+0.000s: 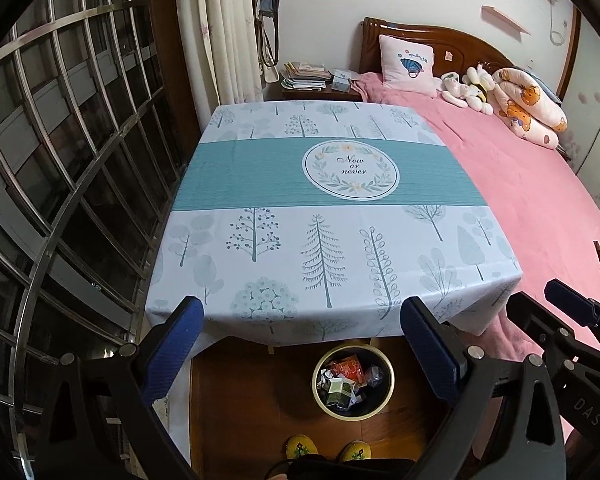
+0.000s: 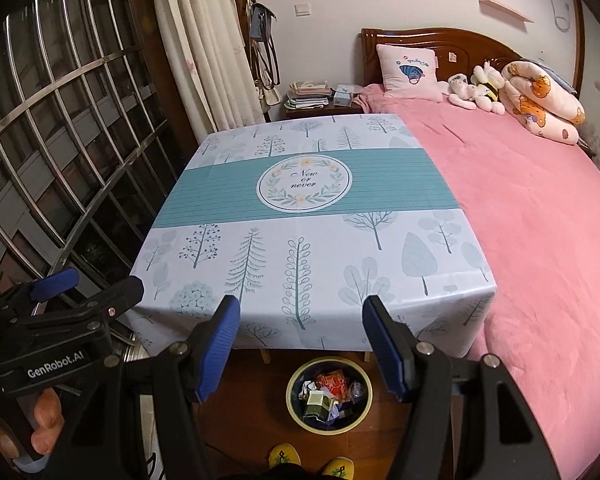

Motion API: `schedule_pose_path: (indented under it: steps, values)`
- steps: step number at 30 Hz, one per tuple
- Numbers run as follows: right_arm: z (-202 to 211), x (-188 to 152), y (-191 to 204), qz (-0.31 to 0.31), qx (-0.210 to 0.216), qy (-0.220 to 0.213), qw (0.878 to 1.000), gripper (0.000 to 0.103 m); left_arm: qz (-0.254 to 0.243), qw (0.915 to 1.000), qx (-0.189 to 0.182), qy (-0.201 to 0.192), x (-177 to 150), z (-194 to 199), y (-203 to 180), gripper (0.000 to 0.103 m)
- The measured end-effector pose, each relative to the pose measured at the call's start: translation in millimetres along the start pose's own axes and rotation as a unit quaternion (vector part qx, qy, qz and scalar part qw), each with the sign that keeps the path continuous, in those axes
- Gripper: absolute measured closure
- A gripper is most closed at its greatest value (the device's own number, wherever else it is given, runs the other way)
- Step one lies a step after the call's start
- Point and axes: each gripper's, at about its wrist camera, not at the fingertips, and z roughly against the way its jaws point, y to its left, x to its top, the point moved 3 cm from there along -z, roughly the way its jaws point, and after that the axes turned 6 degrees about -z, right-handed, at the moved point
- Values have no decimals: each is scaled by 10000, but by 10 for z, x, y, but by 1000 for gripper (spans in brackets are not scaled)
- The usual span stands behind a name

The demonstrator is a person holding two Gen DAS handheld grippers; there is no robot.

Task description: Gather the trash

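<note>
A round bin [image 1: 319, 399] with a pale rim stands on the wooden floor below the table's near edge; it also shows in the right wrist view [image 2: 292, 412]. It holds several crumpled wrappers [image 1: 346, 382], red, green and silver [image 2: 324, 398]. My left gripper [image 1: 300, 316] is open and empty, held above the table's front edge. My right gripper [image 2: 300, 316] is open and empty beside it. The table [image 1: 260, 168] wears a tree-print cloth with a teal band [image 2: 228, 196] and nothing lies on it.
A pink bed [image 1: 520, 200] runs along the table's right side. A barred window [image 1: 60, 160] is on the left. A nightstand with books [image 1: 304, 80] stands behind the table. My yellow slippers [image 1: 300, 446] are near the bin.
</note>
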Motion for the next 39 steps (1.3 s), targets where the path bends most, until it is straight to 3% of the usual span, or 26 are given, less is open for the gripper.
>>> schedule_pose_path:
  steps: [39]
  values:
    - [-75, -1, -6, -30, -18, 49, 10000, 39, -255, 9996, -54, 113, -28, -77, -131, 5]
